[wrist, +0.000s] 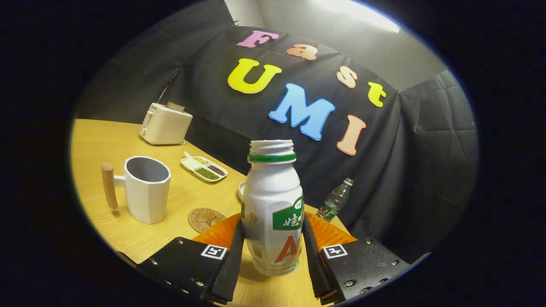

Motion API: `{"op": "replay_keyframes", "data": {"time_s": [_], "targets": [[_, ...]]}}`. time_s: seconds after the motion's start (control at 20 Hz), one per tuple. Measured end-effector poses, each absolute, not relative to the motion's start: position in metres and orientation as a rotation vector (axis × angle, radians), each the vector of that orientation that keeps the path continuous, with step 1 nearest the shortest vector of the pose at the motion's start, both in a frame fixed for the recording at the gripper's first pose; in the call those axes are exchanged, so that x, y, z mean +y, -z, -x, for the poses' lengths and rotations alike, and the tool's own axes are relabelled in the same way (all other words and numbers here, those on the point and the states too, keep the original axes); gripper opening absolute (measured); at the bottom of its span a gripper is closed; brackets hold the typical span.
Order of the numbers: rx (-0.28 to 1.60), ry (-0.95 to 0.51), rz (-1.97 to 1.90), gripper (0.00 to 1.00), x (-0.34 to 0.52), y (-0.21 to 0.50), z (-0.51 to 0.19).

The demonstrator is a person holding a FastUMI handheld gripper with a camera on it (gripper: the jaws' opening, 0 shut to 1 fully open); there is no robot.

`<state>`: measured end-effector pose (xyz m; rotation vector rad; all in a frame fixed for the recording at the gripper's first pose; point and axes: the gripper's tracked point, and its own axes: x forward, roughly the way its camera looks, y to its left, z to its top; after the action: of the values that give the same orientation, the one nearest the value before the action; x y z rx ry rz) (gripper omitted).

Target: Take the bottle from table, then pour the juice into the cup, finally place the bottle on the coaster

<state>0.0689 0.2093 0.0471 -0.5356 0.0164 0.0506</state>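
A white juice bottle with a green neck ring and no cap stands upright between my fingers. My gripper is shut on the bottle, with both fingers pressing its lower sides. The bottle's base sits close over the wooden table; I cannot tell whether it touches. Ahead and to the left stands the white cup, its wooden handle pointing left and its inside looking dark. A round cork coaster lies flat between the cup and my left finger.
A cream toaster stands at the far side of the table. A white divided dish of beans lies beyond the cup. A clear plastic bottle leans by the black cloth wall, beyond my right finger.
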Motion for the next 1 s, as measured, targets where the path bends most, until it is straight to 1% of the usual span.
{"op": "replay_keyframes", "data": {"time_s": [0.5,0.75,1.0], "targets": [[-0.108,0.006,0.924,0.67,0.239,-0.081,-0.068],[-0.143,0.02,1.072,0.67,0.251,-0.082,-0.061],[-0.173,0.052,1.204,0.67,0.259,-0.09,-0.069]]}}
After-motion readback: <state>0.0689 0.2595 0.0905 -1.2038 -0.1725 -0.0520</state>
